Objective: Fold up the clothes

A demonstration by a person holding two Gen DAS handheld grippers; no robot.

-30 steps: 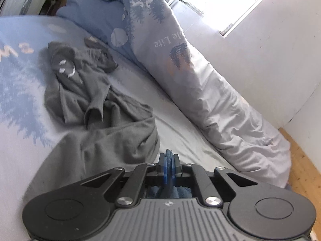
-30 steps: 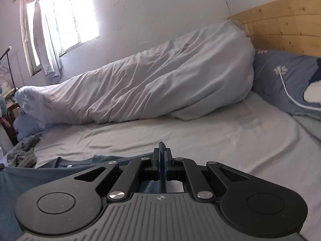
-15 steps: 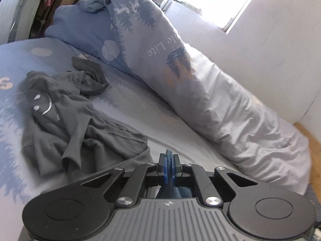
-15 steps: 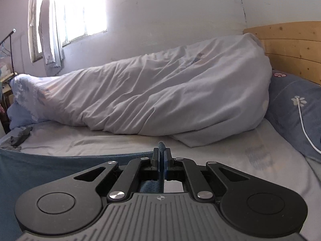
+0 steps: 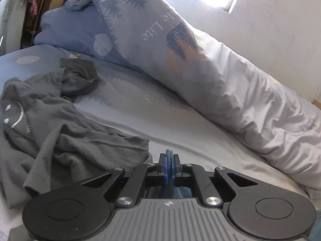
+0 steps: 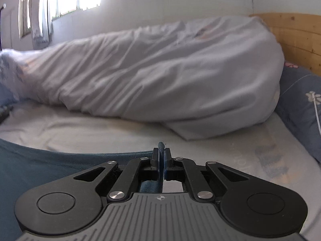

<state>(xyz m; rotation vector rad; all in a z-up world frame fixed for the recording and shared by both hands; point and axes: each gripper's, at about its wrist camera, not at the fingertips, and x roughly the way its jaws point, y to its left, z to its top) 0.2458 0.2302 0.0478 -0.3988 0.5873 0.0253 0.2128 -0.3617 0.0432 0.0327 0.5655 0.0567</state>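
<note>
The left gripper (image 5: 169, 161) is clamped tight on a bunched edge of the dark blue cotton garment (image 5: 169, 154). The right gripper (image 6: 161, 156) pinches another edge of that garment (image 6: 36, 168), which stretches away to its left above the pale bed sheet (image 6: 230, 152). On the sheet, left of the left gripper, lies a crumpled grey T-shirt (image 5: 66, 138). Beyond it, a rolled pale duvet (image 5: 230, 92) lies along the wall.

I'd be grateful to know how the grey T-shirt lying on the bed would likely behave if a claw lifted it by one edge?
The grey T-shirt lies crumpled in soft folds on the bed, so it would probably hang limp rather than hold shape. The thin-looking fabric suggests it is light. Its bunched sleeve would likely trail and unfurl unevenly.
</note>
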